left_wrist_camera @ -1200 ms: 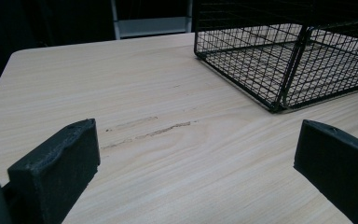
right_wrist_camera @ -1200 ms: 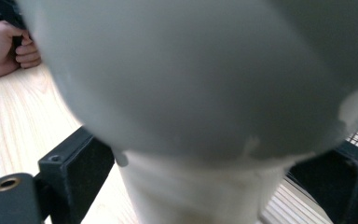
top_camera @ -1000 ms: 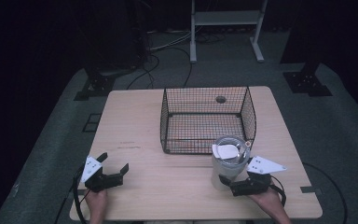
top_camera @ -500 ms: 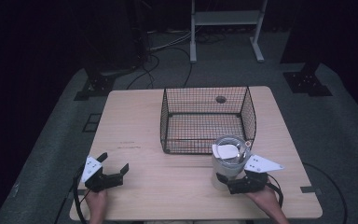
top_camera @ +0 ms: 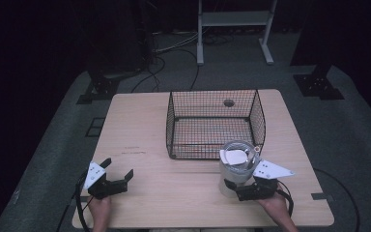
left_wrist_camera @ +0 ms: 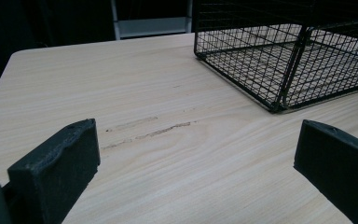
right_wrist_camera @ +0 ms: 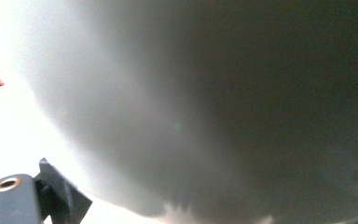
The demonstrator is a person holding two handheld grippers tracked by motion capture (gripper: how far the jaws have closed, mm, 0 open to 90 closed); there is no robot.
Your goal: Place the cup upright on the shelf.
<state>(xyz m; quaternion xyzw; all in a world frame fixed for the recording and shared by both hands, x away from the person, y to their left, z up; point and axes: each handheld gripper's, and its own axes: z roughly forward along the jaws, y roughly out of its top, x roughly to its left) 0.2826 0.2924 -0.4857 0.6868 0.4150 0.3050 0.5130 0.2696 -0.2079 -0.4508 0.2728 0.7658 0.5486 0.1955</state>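
Right gripper jaws around canister, left gripper wide

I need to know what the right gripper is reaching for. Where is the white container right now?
In the high view the white container stands on the table's right side, just in front of the wire basket's near right corner, with the right gripper against its base.

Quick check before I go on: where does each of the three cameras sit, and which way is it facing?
High view: above the person's side, looking forward and down on the table; both hands, left gripper and right gripper show.
Left gripper view: rides the left gripper, facing across the table toward the wire basket; its two black jaws stand wide apart.
Right gripper view: rides the right gripper, pressed close to the grey container; one jaw shows bottom left.
Shared: the basket in high and left views; the container in high and right views.
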